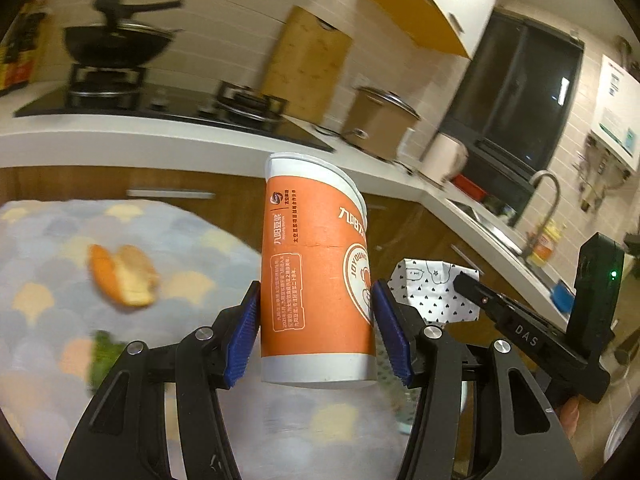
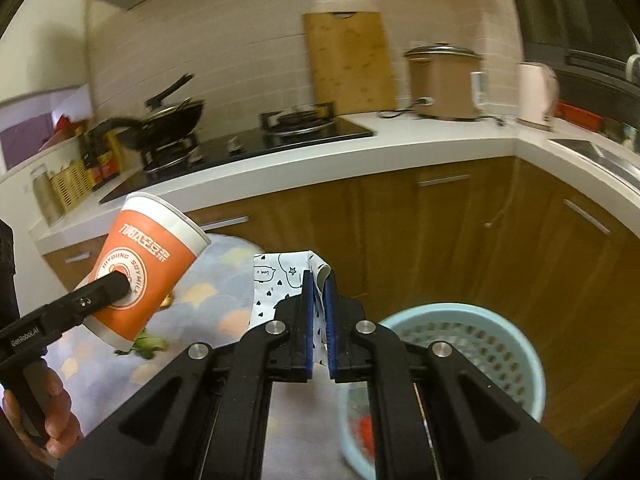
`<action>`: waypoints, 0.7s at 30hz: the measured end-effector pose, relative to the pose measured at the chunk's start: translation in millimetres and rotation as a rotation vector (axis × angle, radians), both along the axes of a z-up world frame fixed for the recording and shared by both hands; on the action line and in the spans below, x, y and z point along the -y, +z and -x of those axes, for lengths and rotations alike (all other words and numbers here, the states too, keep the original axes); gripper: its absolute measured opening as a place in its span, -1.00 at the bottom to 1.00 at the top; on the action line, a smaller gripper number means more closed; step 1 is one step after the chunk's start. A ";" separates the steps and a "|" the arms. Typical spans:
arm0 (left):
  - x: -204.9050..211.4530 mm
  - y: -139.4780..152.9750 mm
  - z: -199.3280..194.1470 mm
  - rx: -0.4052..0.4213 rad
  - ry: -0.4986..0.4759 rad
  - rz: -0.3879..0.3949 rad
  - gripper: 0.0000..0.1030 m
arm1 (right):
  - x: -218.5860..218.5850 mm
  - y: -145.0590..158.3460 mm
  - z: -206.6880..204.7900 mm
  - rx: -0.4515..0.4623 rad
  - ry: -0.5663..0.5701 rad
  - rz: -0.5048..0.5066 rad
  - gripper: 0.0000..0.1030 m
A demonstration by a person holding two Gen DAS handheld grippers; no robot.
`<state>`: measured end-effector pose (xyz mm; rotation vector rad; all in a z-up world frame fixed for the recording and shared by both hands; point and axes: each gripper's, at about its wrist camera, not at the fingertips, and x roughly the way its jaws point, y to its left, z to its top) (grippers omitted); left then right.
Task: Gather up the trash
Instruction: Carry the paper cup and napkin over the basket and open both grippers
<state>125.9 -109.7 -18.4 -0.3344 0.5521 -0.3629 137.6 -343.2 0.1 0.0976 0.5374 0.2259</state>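
Observation:
An orange and white paper cup stands upright between the blue pads of my left gripper, which is shut on its lower half. In the right wrist view the same cup tilts at the left, with my left gripper on it. My right gripper is shut on a white wrapper with black prints. That wrapper also hangs from my right gripper in the left wrist view. A light blue perforated basket sits below and to the right of my right gripper.
An orange peel and a green vegetable scrap lie on the patterned tablecloth. Behind runs a white counter with a stove, wok, rice cooker and kettle. Wooden cabinets stand below it.

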 end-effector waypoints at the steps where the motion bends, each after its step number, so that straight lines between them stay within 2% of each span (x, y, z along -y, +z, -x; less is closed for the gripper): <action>1: 7.7 -0.8 -1.9 -0.002 -0.012 -0.005 0.03 | 11.8 -1.0 1.6 -0.001 -0.023 -0.003 -0.93; 13: 128.0 -36.3 -42.6 -0.078 -0.192 -0.087 0.03 | 99.1 -36.1 7.5 -0.073 -0.189 -0.029 -0.93; 21: 170.9 -63.0 -59.0 -0.145 -0.248 -0.137 0.04 | 128.5 -74.0 -2.0 -0.181 -0.223 -0.053 -0.93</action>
